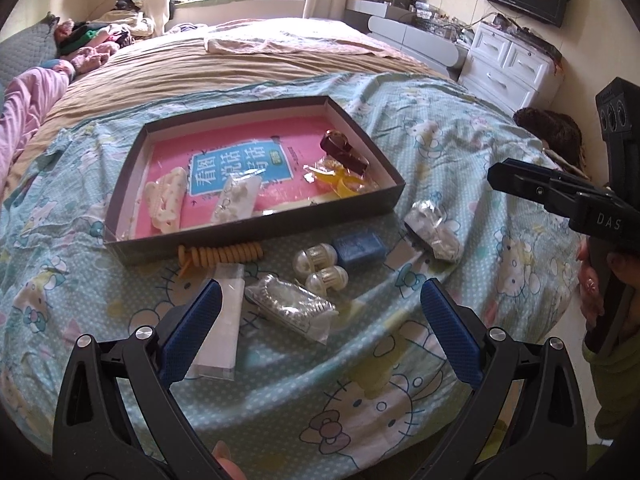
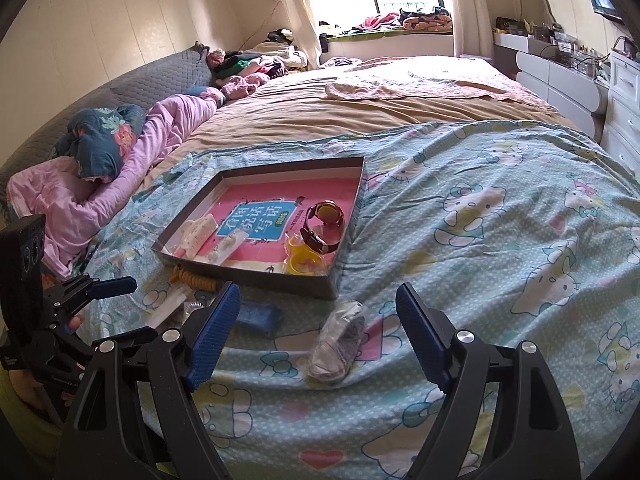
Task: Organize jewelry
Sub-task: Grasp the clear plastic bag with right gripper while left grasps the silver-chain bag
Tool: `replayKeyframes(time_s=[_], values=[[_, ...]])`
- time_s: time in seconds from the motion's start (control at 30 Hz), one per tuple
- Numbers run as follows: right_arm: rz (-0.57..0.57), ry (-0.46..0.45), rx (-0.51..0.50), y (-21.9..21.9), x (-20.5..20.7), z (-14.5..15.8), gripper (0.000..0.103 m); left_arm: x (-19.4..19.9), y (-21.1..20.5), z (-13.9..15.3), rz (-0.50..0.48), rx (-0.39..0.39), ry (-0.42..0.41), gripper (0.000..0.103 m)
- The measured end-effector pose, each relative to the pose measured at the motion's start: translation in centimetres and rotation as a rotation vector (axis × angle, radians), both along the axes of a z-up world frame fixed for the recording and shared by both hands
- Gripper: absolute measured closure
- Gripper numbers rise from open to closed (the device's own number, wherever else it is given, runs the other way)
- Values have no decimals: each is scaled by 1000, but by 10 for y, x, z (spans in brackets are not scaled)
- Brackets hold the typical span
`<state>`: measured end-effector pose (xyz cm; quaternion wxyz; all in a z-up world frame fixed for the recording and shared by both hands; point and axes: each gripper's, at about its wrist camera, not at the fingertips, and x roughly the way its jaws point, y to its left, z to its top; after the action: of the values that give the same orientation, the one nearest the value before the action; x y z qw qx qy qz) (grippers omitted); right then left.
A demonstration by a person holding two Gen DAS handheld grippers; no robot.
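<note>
Both tools are spread and carry nothing: the left gripper (image 1: 320, 316) hangs over the loose pieces on the near side of the shallow dark cardboard tray lined with a pink book cover (image 1: 394, 178), and the right gripper (image 2: 318, 332) straddles, without touching, a crinkled clear plastic packet of greyish trinkets (image 2: 339, 344) that lies on the pale-blue cartoon-cat bedsheet (image 2: 500, 264) just near of the tray's right corner. That packet looks light, soft and slippery; a pinch across its bulging middle should hold better than one on the loose film ends. Between the left fingers lie a clear bag with a silvery coiled band (image 1: 290, 309) and a long white flat card in a sleeve (image 1: 222, 320); beyond them sit two pearly round beads (image 1: 320, 269), likely hard and prone to rolling, a small blue box (image 1: 358, 248) and an orange-yellow spiral hair tie (image 1: 218, 257) against the tray wall. Already in the tray are a brown-strapped wristwatch (image 2: 323, 226), yellow translucent rings (image 2: 306, 260) and a cream claw hair clip (image 1: 168, 200). The book cover bears large white Chinese characters on blue; the right tool's body reads "DAS".
</note>
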<state>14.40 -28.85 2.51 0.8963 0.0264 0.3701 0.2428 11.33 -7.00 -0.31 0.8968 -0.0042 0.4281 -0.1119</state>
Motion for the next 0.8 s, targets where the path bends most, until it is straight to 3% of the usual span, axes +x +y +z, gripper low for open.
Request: replayKeyframes(time_s=[0.17,0.47,0.8], values=[[4,8,-41,-1,-1,-10,24,-1,-2,-14,-4,13,33,10],[6,34,-52,-4,-1,-25,24,3,-4,-32,-13,2,93,35],[27,78,-63,2,5,-46,24,13,1,-54,44,25,136,36]])
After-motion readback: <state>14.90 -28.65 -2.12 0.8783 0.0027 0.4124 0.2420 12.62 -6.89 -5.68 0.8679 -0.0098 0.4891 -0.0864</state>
